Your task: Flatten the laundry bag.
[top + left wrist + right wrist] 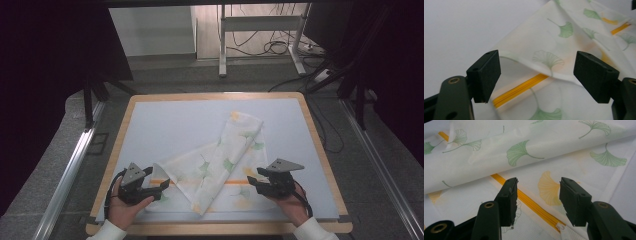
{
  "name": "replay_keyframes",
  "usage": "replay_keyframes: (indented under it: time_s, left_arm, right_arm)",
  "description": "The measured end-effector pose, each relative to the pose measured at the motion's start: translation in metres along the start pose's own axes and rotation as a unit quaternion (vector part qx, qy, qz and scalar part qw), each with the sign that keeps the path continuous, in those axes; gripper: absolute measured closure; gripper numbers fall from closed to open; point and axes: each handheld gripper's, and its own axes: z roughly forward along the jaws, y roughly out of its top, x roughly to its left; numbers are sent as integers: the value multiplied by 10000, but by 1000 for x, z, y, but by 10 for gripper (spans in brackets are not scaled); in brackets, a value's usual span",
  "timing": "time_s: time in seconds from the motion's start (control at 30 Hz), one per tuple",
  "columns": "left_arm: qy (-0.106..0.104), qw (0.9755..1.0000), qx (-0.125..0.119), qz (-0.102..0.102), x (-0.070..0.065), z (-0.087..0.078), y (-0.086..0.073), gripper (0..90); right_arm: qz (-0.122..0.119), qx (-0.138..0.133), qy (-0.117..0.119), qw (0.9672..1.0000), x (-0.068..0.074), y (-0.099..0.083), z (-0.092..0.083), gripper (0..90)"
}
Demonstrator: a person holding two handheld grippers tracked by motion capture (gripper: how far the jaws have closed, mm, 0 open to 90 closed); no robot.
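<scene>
left hand (121,207), right hand (291,205): at near table edge (220,229), palms inward. left gripper (159,189): jaws wide, astride folded corner of cloth (212,172), nothing clamped. right gripper (252,181): jaws partly apart over the cloth, nothing pinched. right gripper view showed zip pull (560,227) on orange zipper (529,202). cloth lay front-centre on mat (165,125); far mat stood bare.

Grippers: left gripper (159,188) and right gripper (252,179) were black, two-jawed, with brass rivets, grey triangular plates, black cables; sleeves white.
</scene>
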Motion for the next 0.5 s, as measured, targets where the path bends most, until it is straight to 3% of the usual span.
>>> replay_keyframes:
  time_s: [0.13,0.23,0.37,0.5]
  left_arm:
    - [-230,9997,9,42,-11,4,4,211]
    - [-416,9989,94,200,-25,12,8,209]
    - [-411,9984,172,353,-35,18,11,207]
    - [-601,9970,250,412,-48,25,13,201]
  right_arm:
    - [31,18,-23,10000,0,-1,-1,476]
    - [52,16,-33,10000,-1,-1,0,470]
    - [46,24,-24,10000,-1,-2,1,468]
    - [27,33,-12,10000,0,-2,0,461]
